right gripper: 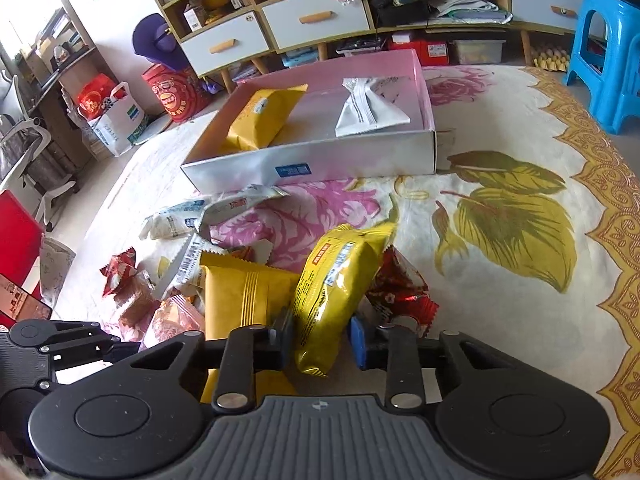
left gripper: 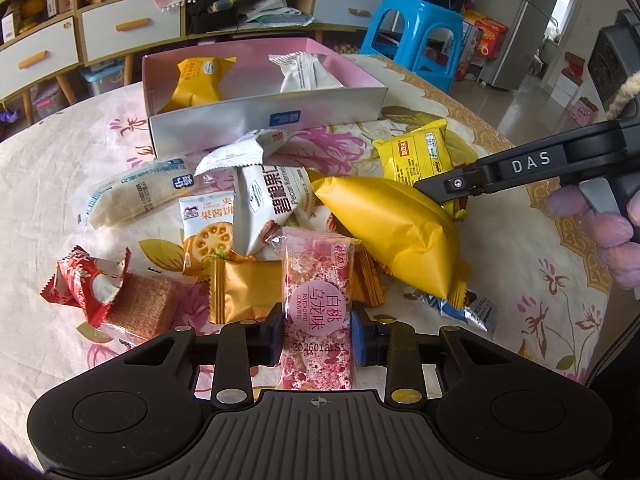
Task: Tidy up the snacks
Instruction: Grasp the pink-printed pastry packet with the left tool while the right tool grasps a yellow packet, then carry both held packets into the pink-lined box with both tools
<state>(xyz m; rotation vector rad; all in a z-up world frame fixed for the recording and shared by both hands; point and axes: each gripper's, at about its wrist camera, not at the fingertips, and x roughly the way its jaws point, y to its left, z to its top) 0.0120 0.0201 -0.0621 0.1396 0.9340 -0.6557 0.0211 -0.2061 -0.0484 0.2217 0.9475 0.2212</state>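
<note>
My left gripper (left gripper: 317, 336) is shut on a pink speckled snack packet (left gripper: 317, 312), held upright above the snack pile. My right gripper (right gripper: 320, 338) is shut on a shiny yellow snack packet (right gripper: 336, 292); it also shows in the left wrist view (left gripper: 416, 152), with the right gripper's arm (left gripper: 520, 168) reaching in from the right. A pink-lined open box (left gripper: 264, 116) sits behind the pile and holds an orange-yellow packet (left gripper: 198, 82) and a white packet (left gripper: 306, 72). In the right wrist view the box (right gripper: 312, 164) lies ahead of the fingers.
Loose snacks lie on the flowered tablecloth: a large yellow bag (left gripper: 396, 232), a white pecan packet (left gripper: 268, 204), a rice cake packet (left gripper: 132, 196), a red wafer packet (left gripper: 108, 292). A blue stool (left gripper: 420, 36) and drawer cabinets (left gripper: 124, 28) stand beyond the table.
</note>
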